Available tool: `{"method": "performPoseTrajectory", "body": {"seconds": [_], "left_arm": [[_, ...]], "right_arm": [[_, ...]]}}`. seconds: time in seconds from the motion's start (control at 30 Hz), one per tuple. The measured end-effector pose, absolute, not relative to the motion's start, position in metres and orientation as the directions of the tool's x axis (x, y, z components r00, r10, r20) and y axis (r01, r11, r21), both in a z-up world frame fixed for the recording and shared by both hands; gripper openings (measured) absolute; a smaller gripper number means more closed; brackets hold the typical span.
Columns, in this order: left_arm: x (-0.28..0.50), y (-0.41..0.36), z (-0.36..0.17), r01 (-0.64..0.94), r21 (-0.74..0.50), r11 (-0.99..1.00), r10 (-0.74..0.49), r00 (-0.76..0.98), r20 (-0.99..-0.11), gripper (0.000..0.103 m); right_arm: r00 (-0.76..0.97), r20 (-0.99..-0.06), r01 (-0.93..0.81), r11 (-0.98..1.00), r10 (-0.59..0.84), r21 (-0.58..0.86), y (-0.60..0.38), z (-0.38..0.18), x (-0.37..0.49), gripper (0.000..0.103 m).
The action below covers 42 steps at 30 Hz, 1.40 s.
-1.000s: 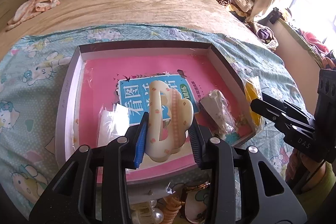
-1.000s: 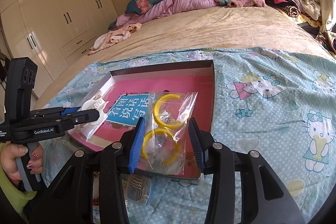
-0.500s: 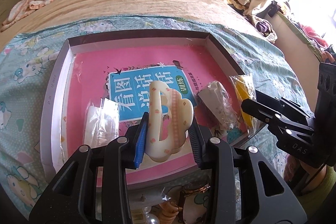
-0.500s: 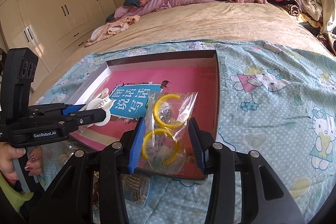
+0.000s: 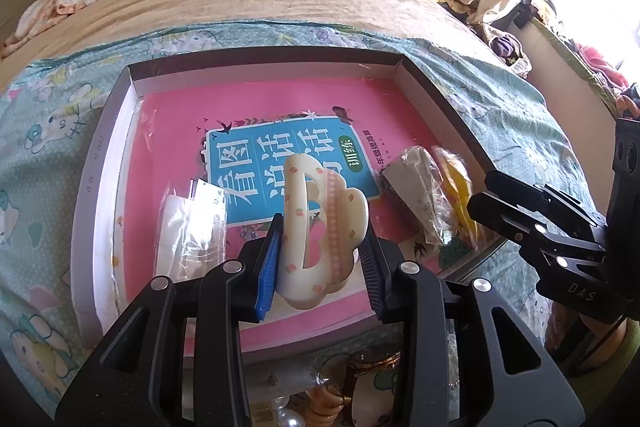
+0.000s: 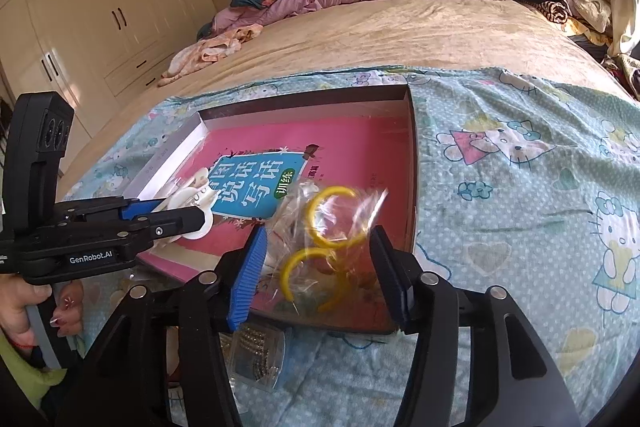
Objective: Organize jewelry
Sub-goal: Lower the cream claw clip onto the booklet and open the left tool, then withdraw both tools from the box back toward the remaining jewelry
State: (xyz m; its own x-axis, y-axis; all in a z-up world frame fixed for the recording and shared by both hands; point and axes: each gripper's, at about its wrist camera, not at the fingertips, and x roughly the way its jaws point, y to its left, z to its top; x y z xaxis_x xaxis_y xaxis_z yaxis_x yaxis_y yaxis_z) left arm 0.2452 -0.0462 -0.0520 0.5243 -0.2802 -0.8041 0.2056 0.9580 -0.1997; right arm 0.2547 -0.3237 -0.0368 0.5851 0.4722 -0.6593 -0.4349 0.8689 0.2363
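Note:
A cream hair claw clip (image 5: pixel 298 203) with small pink flowers stands upright between the pads of my left gripper (image 5: pixel 320 229), which is shut on it above the near part of a shallow grey box (image 5: pixel 96 163). A pink book (image 5: pixel 280 111) lines the box. My right gripper (image 6: pixel 318 233) is at the box's near right corner with its jaws opening. A clear bag of yellow rings (image 6: pixel 336 223) lies blurred between the pads, and neither pad presses on it. The right wrist view also shows the left gripper (image 6: pixel 188 207) and the clip (image 6: pixel 192 193).
In the box lie a clear packet (image 5: pixel 188 227) at the left and a paper-filled packet (image 5: pixel 416 187) at the right. Loose beads and pearls (image 5: pixel 324 399) and a packet of bead chains (image 6: pixel 256 347) rest on the cartoon-cat sheet (image 6: pixel 520 187) before the box. A hand (image 6: pixel 24 307) grips the left handle.
The right gripper's jaws have spread apart and the bag of yellow rings has come loose between them, now blurred. The left gripper still clamps the clip in the same place.

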Motion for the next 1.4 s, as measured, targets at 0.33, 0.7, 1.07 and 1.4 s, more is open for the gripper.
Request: {"method": "performPoseTrajectory", "body": {"seconds": [0.33,0.7,1.07,1.4], "left_arm": [[0.242,-0.043,-0.048,0.191,-0.194,0.962,-0.268,0.534,-0.802,0.043],[0.228,-0.031,-0.018,0.157,-0.206,0.966,-0.259,0.595,-0.761,0.073],[0.203,-0.007,0.016,0.111,-0.229,0.967,-0.243,0.671,-0.700,0.092],[0.179,0.007,0.030,0.092,-0.244,0.965,-0.236,0.707,-0.667,0.092]], "right_arm": [[0.617,-0.629,-0.406,0.876,0.472,0.260,-0.341,-0.024,0.243,0.071],[0.660,-0.589,-0.397,0.882,0.466,0.253,-0.354,-0.003,0.225,0.081],[0.691,-0.543,-0.425,0.876,0.478,0.230,-0.350,0.024,0.203,0.086],[0.698,-0.515,-0.460,0.863,0.497,0.208,-0.340,0.040,0.181,0.087]]}}
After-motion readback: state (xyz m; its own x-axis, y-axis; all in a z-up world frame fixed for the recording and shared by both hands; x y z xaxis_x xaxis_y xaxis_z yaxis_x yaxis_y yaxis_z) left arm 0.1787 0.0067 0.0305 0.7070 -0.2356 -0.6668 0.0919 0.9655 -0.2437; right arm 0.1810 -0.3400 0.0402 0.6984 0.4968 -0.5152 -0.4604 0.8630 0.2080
